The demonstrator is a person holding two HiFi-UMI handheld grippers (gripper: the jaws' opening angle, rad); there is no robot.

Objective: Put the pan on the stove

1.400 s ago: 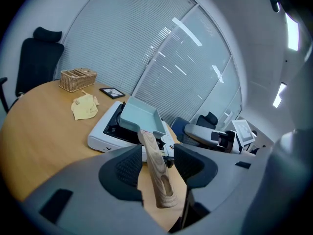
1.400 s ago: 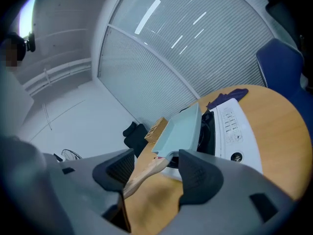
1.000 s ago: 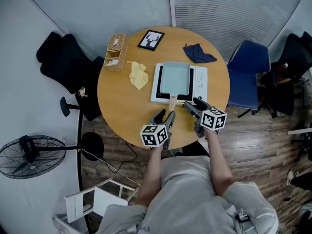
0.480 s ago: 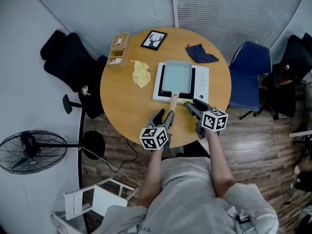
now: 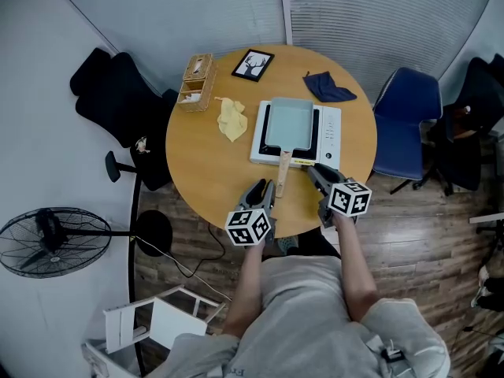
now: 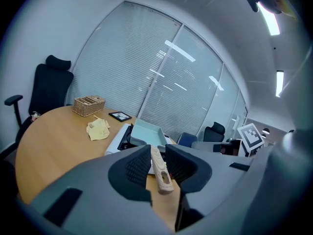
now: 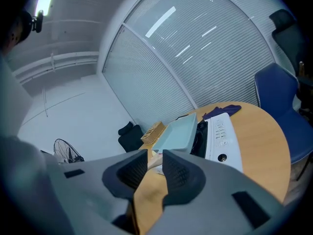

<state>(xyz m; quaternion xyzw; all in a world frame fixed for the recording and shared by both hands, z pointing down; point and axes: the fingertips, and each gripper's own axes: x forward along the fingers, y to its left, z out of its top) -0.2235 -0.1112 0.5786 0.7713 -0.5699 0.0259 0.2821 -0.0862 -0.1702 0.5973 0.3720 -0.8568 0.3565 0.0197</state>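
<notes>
A pale teal square pan sits on the white stove on the round wooden table, its wooden handle pointing toward me. My left gripper hovers just left of the handle's end. In the left gripper view the handle shows through the gap of my left gripper, whose jaws have just been closing and do not press on it. My right gripper hangs right of the handle. The right gripper jaws have also been closing, with only bare table between them.
On the table lie a yellow cloth, a wicker basket, a framed picture and a dark blue cloth. A blue chair stands to the right, black chairs to the left, a fan on the floor.
Both grippers' jaws have narrowed from wide apart. The left gripper has drawn back a little toward me. The pan has stayed on the stove.
</notes>
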